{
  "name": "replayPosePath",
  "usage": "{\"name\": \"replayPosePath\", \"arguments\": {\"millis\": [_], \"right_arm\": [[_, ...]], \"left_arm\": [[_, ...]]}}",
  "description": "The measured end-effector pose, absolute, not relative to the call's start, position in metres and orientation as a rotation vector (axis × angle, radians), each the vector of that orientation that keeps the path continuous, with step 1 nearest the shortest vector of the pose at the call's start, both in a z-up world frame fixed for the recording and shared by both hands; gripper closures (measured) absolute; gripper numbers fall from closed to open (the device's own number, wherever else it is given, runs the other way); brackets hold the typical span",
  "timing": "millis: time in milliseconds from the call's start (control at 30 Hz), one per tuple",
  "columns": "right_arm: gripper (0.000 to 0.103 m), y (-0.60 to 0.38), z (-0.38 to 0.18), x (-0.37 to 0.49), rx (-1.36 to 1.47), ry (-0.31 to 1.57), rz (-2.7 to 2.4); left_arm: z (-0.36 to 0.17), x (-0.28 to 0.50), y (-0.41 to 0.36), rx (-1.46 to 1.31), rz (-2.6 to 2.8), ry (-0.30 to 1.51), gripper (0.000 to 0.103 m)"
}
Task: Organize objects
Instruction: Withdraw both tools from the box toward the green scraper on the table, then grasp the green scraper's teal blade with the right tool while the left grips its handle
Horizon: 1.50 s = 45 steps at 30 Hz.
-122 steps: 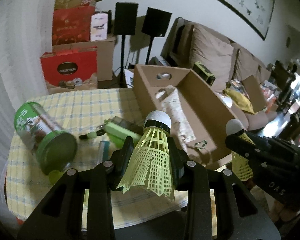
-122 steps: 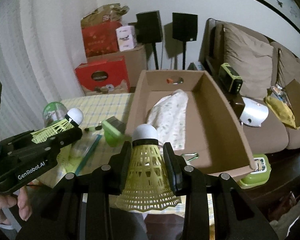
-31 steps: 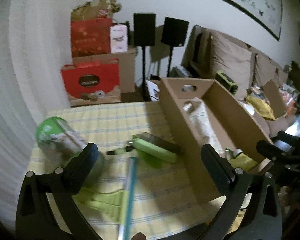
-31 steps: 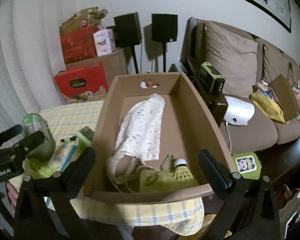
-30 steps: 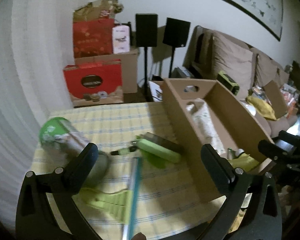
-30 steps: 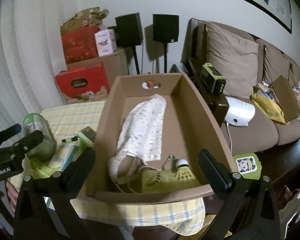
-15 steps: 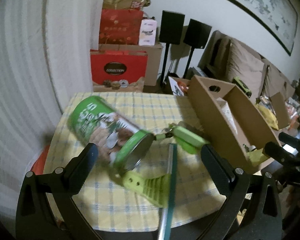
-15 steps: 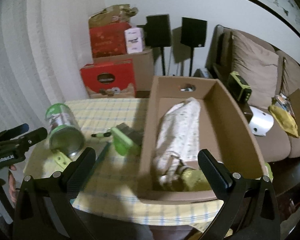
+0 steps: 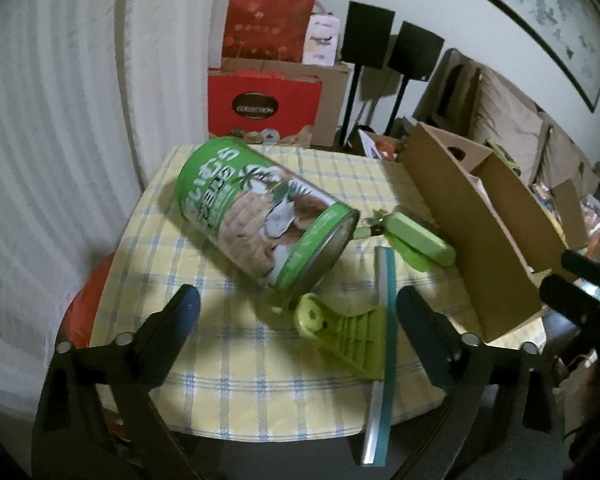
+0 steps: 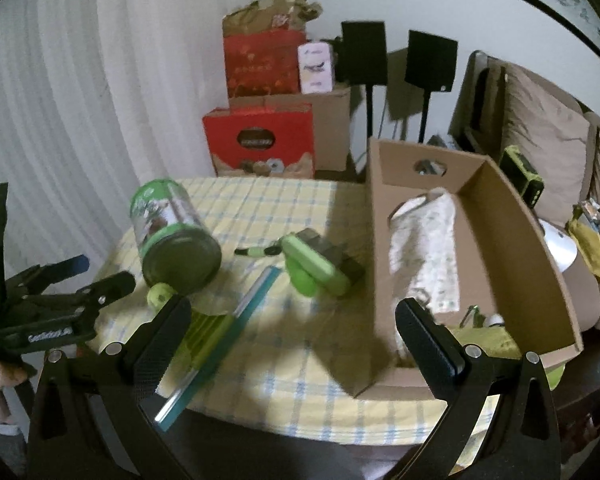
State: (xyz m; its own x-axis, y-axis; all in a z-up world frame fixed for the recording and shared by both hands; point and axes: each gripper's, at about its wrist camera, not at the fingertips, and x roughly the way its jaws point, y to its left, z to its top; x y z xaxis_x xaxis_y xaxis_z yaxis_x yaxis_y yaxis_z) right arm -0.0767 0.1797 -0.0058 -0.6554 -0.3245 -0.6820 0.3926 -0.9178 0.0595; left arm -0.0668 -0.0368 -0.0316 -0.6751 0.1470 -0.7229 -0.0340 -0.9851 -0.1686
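The left hand-held gripper [image 9: 298, 308] is spread wide and empty, aimed at the green can [image 9: 260, 216] lying on its side on the surface [image 9: 228, 364], probably because the can is the bulkiest loose item and needs a full-width grip. The right hand-held gripper [image 10: 292, 328] is also spread and empty, hanging over the near edge between the loose clutter and the box [image 10: 384, 248].

Just in front of the can's base lies a green scraper [image 9: 340, 334] against a long teal bar [image 9: 382, 328], and a green case [image 9: 418, 240] sits near the box wall. The box stands at the surface's right side as the collecting place; a cloth [image 10: 428, 248] and shuttlecocks [image 10: 484, 334] already lie inside.
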Motion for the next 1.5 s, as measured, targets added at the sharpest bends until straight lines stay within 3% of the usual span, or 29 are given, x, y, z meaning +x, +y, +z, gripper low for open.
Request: {"name": "replayPosePath", "arguments": {"millis": [100,267,433,633,1200,1500], "right_arm": [[0.001,0.172,-0.015,-0.074,1.043,0.121,-2.510],[0.006,0.158,-0.034,-0.072,1.089,0.139,-2.464],[0.036,0.149,-0.054,-0.081,1.188,0.089,-2.380],[0.050,0.145,-0.077,-0.091,1.302,0.012,-2.279],[0.052,0.134,-0.109,-0.093,1.431,-0.146,-2.071],[0.052,0.131,-0.117,-0.088,1.465,-0.162,-2.010]], "left_arm": [[-0.037,-0.066,-0.041,-1.220,2.778,-0.236,0.011],[-0.045,-0.067,-0.042,-1.220,2.771,-0.240,0.023],[-0.057,-0.073,-0.043,-1.255,2.721,-0.292,0.035],[-0.070,-0.079,-0.045,-1.292,2.675,-0.344,0.042],[-0.097,-0.095,-0.041,-1.355,2.577,-0.473,0.060],[-0.107,-0.101,-0.039,-1.381,2.550,-0.509,0.063]]}}
